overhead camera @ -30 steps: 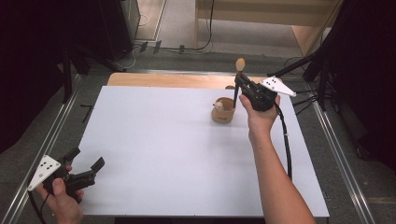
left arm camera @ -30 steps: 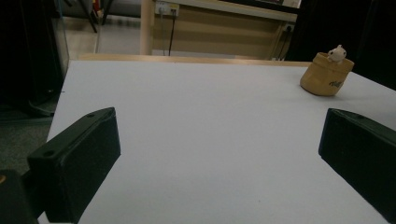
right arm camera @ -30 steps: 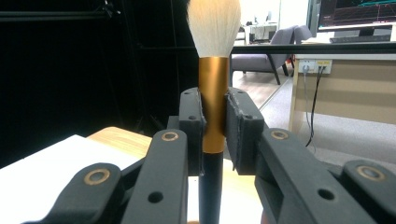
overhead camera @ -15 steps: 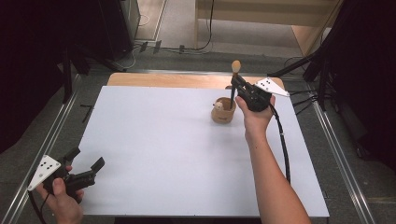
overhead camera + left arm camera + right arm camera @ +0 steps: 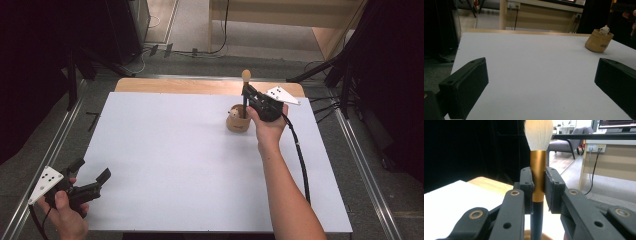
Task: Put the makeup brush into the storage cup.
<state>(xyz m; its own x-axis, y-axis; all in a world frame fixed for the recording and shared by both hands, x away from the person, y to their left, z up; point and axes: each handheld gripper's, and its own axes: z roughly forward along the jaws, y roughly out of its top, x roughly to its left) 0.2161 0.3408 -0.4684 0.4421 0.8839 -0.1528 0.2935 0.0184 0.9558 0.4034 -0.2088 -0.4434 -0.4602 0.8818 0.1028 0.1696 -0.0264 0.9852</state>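
My right gripper (image 5: pixel 246 93) (image 5: pixel 538 186) is shut on a makeup brush (image 5: pixel 245 91) (image 5: pixel 538 157), held upright. The brush has cream bristles, a gold ferrule and a dark handle. Its lower end reaches down to the small tan cup (image 5: pixel 237 120) (image 5: pixel 598 40) on the white table (image 5: pixel 170 150); whether it is inside I cannot tell. A small white toy figure (image 5: pixel 604 29) peeks over the cup's rim. My left gripper (image 5: pixel 92 182) (image 5: pixel 541 82) hovers open at the table's near left corner with nothing between its jaws.
A wooden strip (image 5: pixel 200 86) runs along the far edge of the table. Metal rails (image 5: pixel 55 145) flank both sides. Cables (image 5: pixel 220 30) and dark stands lie on the floor behind. A cable (image 5: pixel 300 155) trails from the right gripper along the forearm.
My right gripper has carried the brush leftward and down, from beside the cup to over it. The left gripper has stayed where it was.
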